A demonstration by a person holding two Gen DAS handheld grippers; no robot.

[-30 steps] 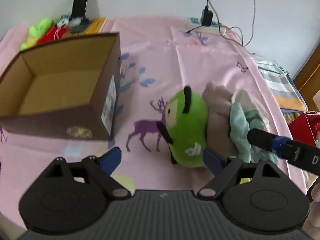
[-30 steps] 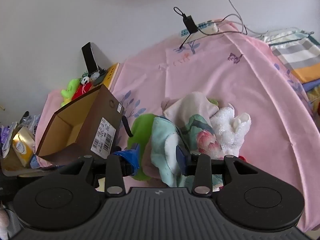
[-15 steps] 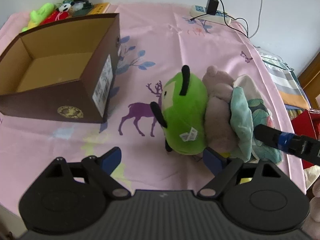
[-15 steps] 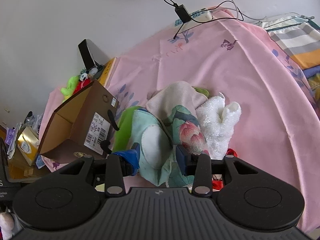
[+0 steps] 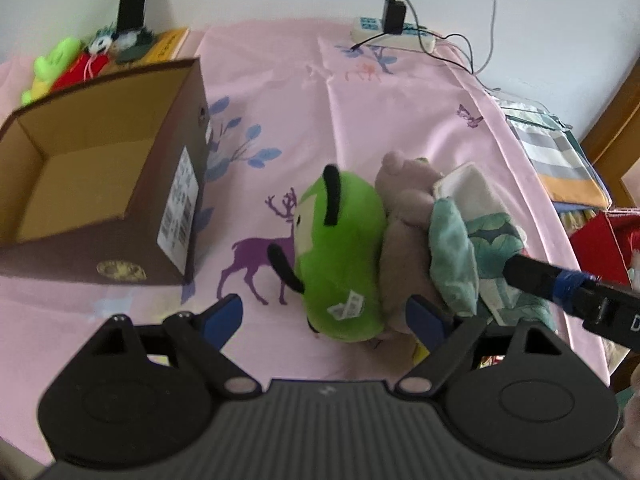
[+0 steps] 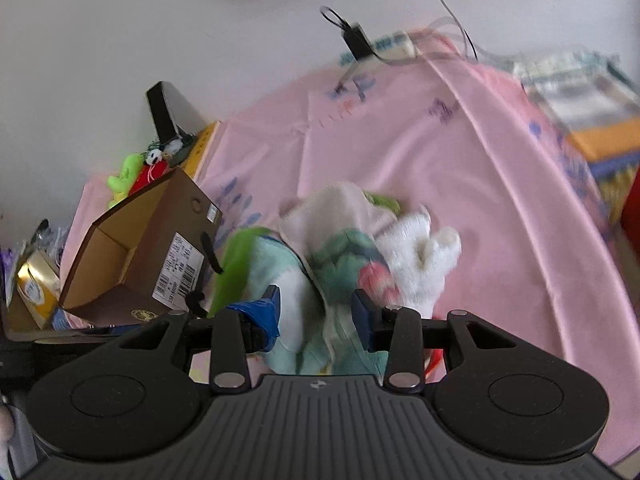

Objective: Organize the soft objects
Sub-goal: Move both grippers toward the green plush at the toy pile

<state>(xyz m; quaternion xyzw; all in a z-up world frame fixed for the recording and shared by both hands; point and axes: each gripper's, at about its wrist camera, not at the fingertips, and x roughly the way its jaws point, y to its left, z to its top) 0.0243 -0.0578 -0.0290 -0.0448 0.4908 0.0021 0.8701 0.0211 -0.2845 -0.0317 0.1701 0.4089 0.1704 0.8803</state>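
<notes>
Between the blue fingers of my right tool (image 6: 316,314) sits a fold of the teal floral cloth (image 6: 340,268), and the fingers are clenched on it from both sides. Just past the right finger, touching that cloth, lies a white fluffy toy (image 6: 416,256), and a pale pink towel (image 6: 336,208) drapes over the top of the pile beyond. To the left of the left finger, the green plush (image 6: 236,264) leans against the cloth.

My left tool (image 5: 326,318) is spread wide and grips nothing. Its right finger lies against the near edge of the heap, below a grey-beige plush (image 5: 404,232); its left finger hangs over bare pink bedsheet (image 5: 280,92). From this side the green plush (image 5: 340,252) sits directly ahead, between the fingers and a little beyond them, with its black ears and a white tag at its lower end. To its right, the teal cloth (image 5: 456,256) meets the black finger of my right tool (image 5: 536,276).

Farther off to the left stands the open brown cardboard box (image 5: 108,176), its inside bare, a barcode label on the side facing the plush. Beyond the box, by the wall, rest a small lime-green toy (image 5: 50,66) and a red one (image 5: 82,68). At the far edge of the bed lies a white power strip (image 5: 394,34) with a black charger plugged in.
</notes>
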